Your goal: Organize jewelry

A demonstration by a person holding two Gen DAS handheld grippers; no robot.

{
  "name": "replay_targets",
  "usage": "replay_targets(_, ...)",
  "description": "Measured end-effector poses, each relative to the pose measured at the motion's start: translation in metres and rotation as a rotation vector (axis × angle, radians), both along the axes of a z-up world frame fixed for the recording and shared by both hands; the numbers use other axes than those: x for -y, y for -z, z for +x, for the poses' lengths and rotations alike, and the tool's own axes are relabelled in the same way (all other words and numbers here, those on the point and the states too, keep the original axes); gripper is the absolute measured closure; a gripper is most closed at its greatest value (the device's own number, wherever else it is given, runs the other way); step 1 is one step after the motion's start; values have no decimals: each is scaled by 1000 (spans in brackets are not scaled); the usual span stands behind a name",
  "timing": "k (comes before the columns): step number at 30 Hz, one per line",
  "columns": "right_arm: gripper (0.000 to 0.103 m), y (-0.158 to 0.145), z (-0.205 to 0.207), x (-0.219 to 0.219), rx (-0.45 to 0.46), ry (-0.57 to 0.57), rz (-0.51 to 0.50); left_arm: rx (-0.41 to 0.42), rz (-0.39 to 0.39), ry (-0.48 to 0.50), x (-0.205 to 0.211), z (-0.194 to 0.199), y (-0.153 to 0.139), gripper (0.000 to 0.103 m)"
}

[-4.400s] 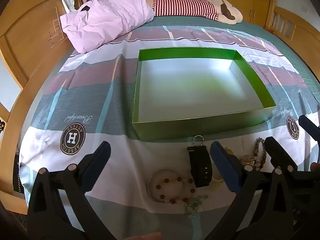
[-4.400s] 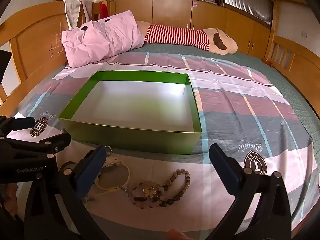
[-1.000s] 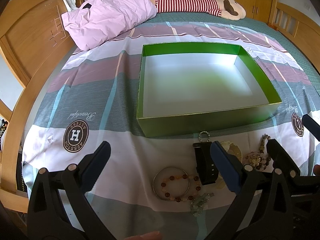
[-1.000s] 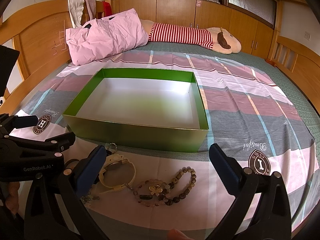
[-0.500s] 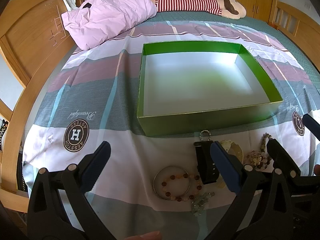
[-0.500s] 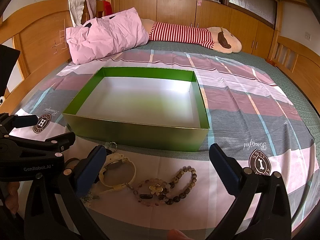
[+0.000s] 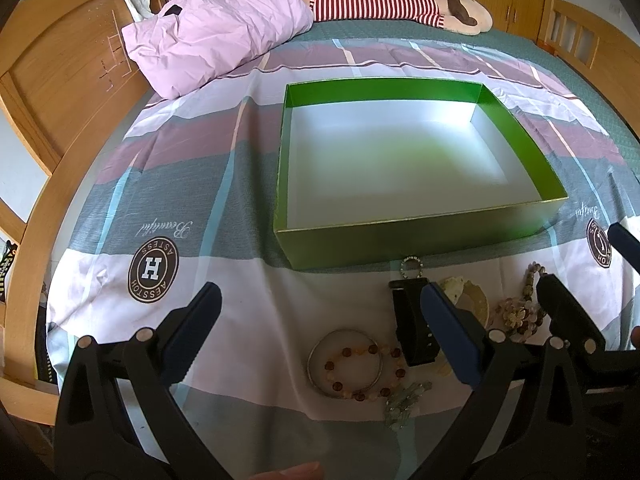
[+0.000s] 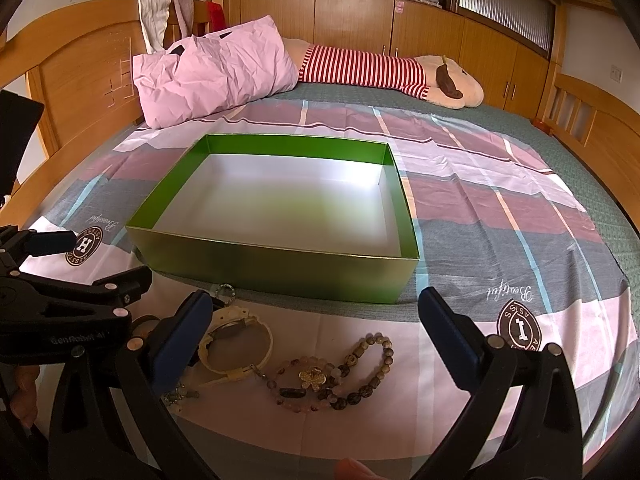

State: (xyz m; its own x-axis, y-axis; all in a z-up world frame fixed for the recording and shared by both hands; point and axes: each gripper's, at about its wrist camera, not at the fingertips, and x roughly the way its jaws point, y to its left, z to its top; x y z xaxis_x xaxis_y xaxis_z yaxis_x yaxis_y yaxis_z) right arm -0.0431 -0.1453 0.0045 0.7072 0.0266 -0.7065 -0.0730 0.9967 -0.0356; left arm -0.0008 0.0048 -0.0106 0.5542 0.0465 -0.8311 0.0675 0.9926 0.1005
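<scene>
An open green box [image 7: 416,247] [image 8: 280,269] with a white, empty floor sits on the bed. In front of it lie the jewelry pieces: a black watch [image 7: 412,326], a silver bangle with a red bead bracelet [image 7: 352,364], a pale green trinket [image 7: 404,398], a cream watch [image 8: 234,338], and brown bead bracelets with a gold flower charm [image 8: 332,376]. My left gripper [image 7: 320,332] hangs open above the bangle. My right gripper [image 8: 316,332] is open above the bead bracelets. Neither holds anything.
A pink pillow [image 7: 216,28] and a striped plush toy [image 7: 400,0] lie at the far end of the bed. Wooden bed rails [image 7: 48,92] run along both sides. The striped sheet [image 8: 500,208] lies flat around the box.
Both grippers have risen and drawn back slightly, so the box and jewelry sit a little lower and farther in view. Nothing was picked up.
</scene>
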Motion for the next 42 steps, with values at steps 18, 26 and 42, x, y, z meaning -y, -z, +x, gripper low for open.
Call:
replay_targets(18, 40, 32, 21, 5, -273, -121, 64, -102, -221, -37, -61, -1, 7, 2)
replay_targets(26, 61, 73, 44, -24, -356, -152, 6, -134, -266, 18, -34, 0, 13, 2)
replay_targets(42, 98, 57, 47, 7, -222, -23, 25, -160, -265, 46, -18, 4, 18, 2)
